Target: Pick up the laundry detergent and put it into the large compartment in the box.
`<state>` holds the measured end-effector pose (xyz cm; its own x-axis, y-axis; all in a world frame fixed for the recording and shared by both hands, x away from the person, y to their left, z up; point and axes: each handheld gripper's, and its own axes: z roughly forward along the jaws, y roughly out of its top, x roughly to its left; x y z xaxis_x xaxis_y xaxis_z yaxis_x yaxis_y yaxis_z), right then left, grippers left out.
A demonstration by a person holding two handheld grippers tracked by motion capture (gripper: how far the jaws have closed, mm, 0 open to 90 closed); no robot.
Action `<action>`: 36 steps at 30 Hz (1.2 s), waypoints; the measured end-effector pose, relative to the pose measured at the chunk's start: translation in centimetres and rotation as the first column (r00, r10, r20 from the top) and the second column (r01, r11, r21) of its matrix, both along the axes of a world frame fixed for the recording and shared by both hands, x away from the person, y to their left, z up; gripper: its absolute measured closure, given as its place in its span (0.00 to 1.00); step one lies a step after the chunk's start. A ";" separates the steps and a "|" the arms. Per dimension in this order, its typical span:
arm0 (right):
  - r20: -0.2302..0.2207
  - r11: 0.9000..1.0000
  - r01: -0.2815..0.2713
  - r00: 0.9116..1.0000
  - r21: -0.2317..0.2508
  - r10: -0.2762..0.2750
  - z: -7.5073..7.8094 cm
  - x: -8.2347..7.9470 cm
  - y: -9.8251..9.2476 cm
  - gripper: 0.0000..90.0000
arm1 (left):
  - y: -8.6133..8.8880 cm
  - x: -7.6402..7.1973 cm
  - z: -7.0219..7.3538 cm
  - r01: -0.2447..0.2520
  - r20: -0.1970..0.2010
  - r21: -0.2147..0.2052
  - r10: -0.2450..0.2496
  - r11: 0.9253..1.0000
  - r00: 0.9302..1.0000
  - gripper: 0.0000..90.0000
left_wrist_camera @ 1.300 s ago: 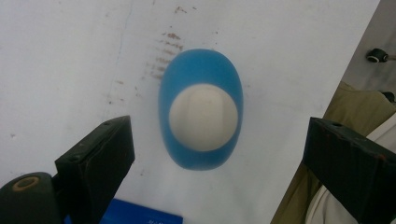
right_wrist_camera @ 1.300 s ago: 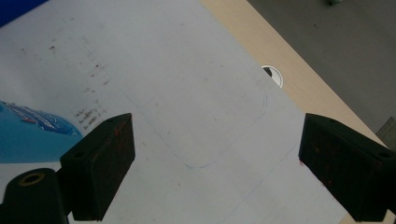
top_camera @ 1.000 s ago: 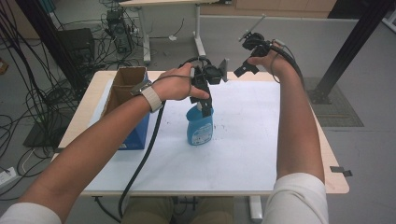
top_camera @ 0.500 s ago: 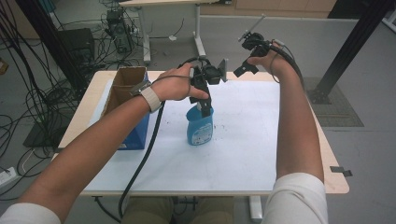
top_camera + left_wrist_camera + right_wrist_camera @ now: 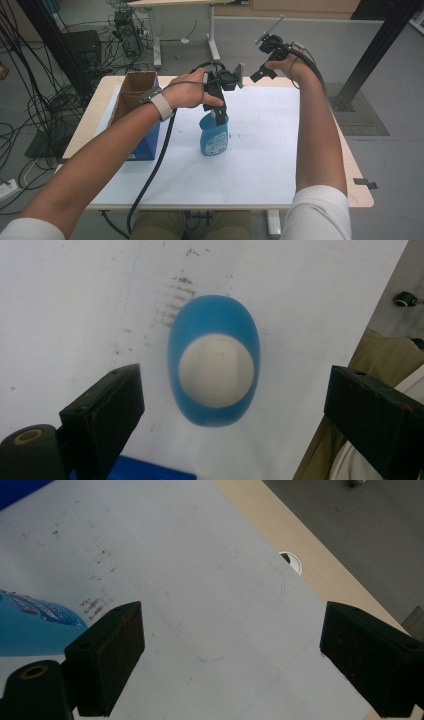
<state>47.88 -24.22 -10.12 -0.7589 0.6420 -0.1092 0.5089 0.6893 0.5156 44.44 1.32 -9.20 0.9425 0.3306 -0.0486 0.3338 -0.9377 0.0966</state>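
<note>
So my left gripper (image 5: 221, 111) sits right above the bottle (image 5: 214, 137), pointing pretty much straight down at it. The bottle stands upright near the middle of the white mat (image 5: 260, 150), just right of the blue box (image 5: 145, 145) with the cardboard box (image 5: 131, 90) behind it.

From the left gripper view I'm looking straight down onto the bottle (image 5: 214, 362): blue oval body with the white top in the middle, sitting between my two jaws. Both jaws are spread wide, one on each side, with a clear strip of mat showing between each jaw and the bottle. So nothing is gripped and nothing is touched there, as far as I can see. From the high view the jaws look like they're down at the bottle's neck, but I can't tell the exact height from that angle.

Right gripper (image 5: 267, 52) is held up off the table (image 5: 350, 170) near the far right corner, well apart from the bottle. In the right gripper view its jaws are also wide open and holding nothing, just looking down at the mat (image 5: 210, 595), with a bit of the bottle (image 5: 35, 625) poking in at the left edge.
</note>
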 end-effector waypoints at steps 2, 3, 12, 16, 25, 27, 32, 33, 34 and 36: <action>0.000 1.000 0.000 1.000 0.001 0.000 0.0 0.0 0.0 0.12 | 0.0 0.0 0.0 -0.001 -0.001 -0.003 0.001 1.000 1.000 0.11; 0.001 1.000 0.001 1.000 0.002 -0.001 0.0 0.0 0.0 0.12 | 0.0 0.0 0.0 0.001 -0.001 -0.002 -0.001 1.000 1.000 0.10; -0.001 1.000 0.003 1.000 0.002 -0.003 0.0 0.0 -0.1 0.12 | 0.1 0.0 0.0 0.005 0.001 -0.002 -0.005 1.000 1.000 0.11; 0.001 1.000 0.001 1.000 0.002 -0.001 0.0 0.0 -0.1 0.12 | 0.0 0.0 0.0 0.005 0.001 0.001 -0.005 1.000 1.000 0.11; 0.000 1.000 0.001 1.000 0.003 -0.001 0.0 0.0 0.0 0.12 | 0.0 -0.1 0.0 -0.003 0.004 -0.003 0.003 1.000 1.000 0.11; -0.001 1.000 0.000 1.000 0.003 0.000 0.0 0.0 0.0 0.12 | 0.0 -0.1 -0.1 -0.004 0.007 -0.001 0.004 1.000 1.000 0.11; 0.000 1.000 0.001 1.000 0.001 -0.001 0.0 0.0 0.0 0.12 | 0.0 -0.1 -0.1 -0.005 0.008 -0.001 0.005 1.000 1.000 0.11; 0.001 1.000 0.001 1.000 0.002 -0.001 0.0 0.0 -0.1 0.12 | 0.0 -0.1 -0.1 -0.005 0.010 -0.002 0.005 1.000 1.000 0.11; 0.001 1.000 0.002 1.000 0.003 -0.002 0.0 0.0 -0.1 0.12 | 0.0 -0.1 -0.1 -0.005 0.012 -0.002 0.005 1.000 1.000 0.11; 0.001 1.000 0.001 1.000 0.003 -0.001 0.0 0.0 -0.1 0.12 | 0.0 -0.2 -0.1 -0.006 0.012 -0.002 0.006 1.000 1.000 0.11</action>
